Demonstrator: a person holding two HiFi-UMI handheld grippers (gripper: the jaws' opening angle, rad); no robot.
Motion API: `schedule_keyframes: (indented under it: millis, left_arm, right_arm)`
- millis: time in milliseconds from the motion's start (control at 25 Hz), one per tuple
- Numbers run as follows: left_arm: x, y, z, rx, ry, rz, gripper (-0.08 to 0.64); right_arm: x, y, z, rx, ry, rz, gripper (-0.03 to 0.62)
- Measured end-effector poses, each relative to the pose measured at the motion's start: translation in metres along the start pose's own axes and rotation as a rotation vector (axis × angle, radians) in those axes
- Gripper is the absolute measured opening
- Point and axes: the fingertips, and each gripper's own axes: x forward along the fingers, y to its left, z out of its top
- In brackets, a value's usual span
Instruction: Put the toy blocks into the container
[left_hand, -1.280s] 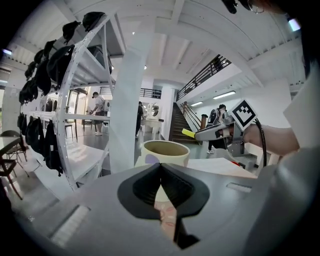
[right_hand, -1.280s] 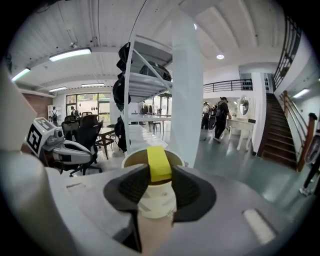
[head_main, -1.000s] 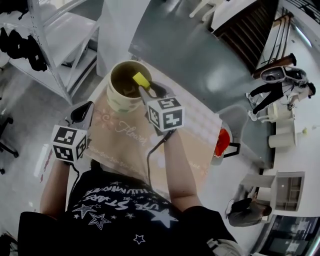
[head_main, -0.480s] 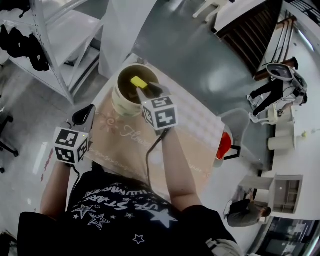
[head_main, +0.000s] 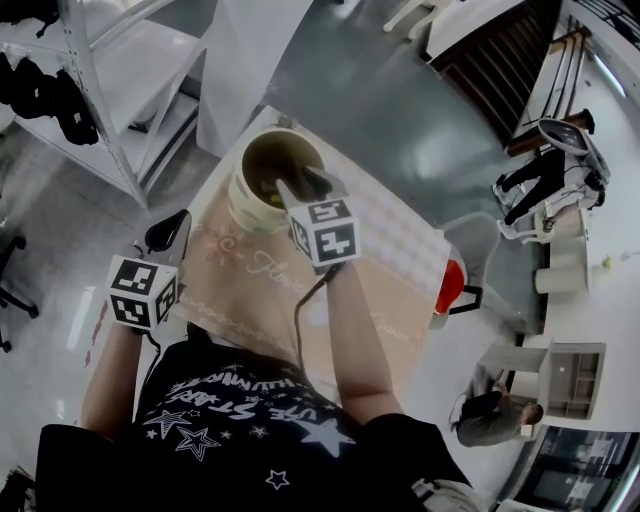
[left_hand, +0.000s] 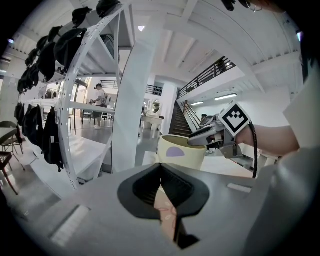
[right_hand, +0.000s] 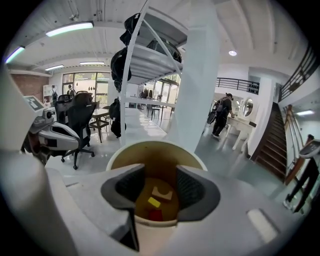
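My right gripper (right_hand: 160, 175) hangs directly over the mouth of the container (head_main: 243, 205), a pale round tub standing on the far-left part of the table (head_main: 400, 255), which has a pinkish flower-print cloth. Its jaws have just been opening and now stand apart, gripping nothing; between them I look straight down into the tub. On the tub's brown bottom lie a yellow block (right_hand: 154, 202), a red block (right_hand: 155, 215) just beside it and nearer me, and a tan block (right_hand: 162, 192) with a notch cut in it, a little further off. All three are inside the container and none touches the pads.

My left gripper (left_hand: 161, 170) is clenched, its dark pads meeting with nothing caught in them, only a sliver of the cloth showing below. It hovers near the table's left edge, well apart from the tub, pointed towards it and the other tool
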Motion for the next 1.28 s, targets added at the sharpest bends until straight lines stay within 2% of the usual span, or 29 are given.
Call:
schedule_keyframes:
  millis: [360, 560, 840, 1120, 1200, 1280]
  left_arm:
    - [-0.003, 0.007, -0.023, -0.013, 0.048, -0.061, 0.009]
    - [-0.006, 0.004, -0.028, 0.004, 0.055, -0.063, 0.009]
    - [-0.027, -0.018, -0.034, -0.02, 0.043, 0.019, 0.009]
    - [-0.045, -0.063, -0.028, -0.008, 0.023, 0.083, 0.009]
    - [-0.049, -0.077, -0.025, -0.003, 0.012, 0.099, 0.009]
    - [-0.053, -0.091, -0.023, 0.006, 0.005, 0.111, 0.009]
  right_arm:
    - [-0.023, 0.003, -0.004, 0.058, -0.039, -0.113, 0.192]
    - [-0.033, 0.005, -0.006, 0.075, -0.07, -0.133, 0.19]
    - [-0.052, 0.012, -0.017, 0.055, -0.109, -0.071, 0.19]
    - [-0.09, 0.009, -0.039, 0.048, -0.135, 0.0, 0.19]
    - [-0.101, 0.007, -0.047, 0.043, -0.141, 0.01, 0.146]
    - [-0.111, 0.005, -0.054, 0.04, -0.15, 0.02, 0.137]
